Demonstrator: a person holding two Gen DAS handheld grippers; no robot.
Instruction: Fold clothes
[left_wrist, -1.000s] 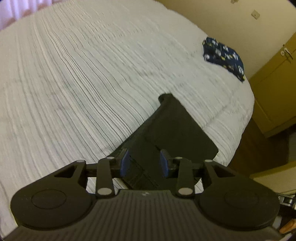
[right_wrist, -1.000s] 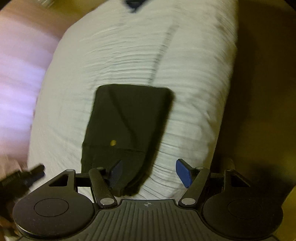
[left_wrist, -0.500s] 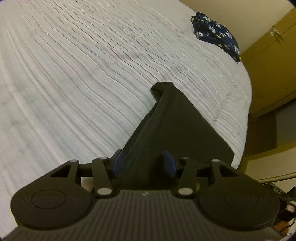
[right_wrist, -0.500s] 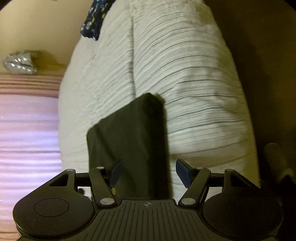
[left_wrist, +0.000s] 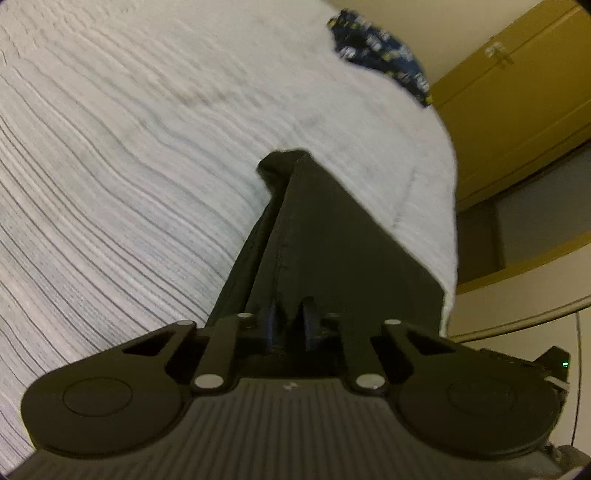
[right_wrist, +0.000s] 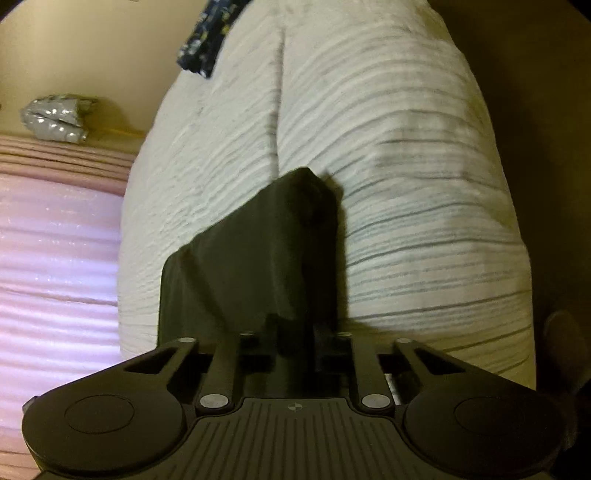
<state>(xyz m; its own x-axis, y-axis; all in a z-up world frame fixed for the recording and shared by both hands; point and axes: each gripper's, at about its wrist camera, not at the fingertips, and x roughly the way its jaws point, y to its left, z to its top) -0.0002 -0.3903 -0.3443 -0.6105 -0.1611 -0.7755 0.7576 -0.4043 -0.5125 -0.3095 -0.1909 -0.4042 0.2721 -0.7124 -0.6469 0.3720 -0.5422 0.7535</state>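
Both grippers pinch now: left gripper (left_wrist: 290, 325) and right gripper (right_wrist: 295, 341) are closing, jaws clamping the near edge of the dark garment (left_wrist: 332, 236) lying on the striped bedspread (left_wrist: 129, 166). Grasp step, I'd say; next comes an even lift and fold away. No containers visible.

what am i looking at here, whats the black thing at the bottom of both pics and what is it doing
Each picture comes from a camera mounted on a hand-held tool with two fingers; a person holds one in each hand. The black shape at the bottom is the tool itself. One view looks along the left tool, the other along the right tool. Both are closing their jaws on the near edge of a folded black garment, with cloth between the fingers. It lies on a bed with a white striped cover. A dark blue patterned cloth sits at the far corner.
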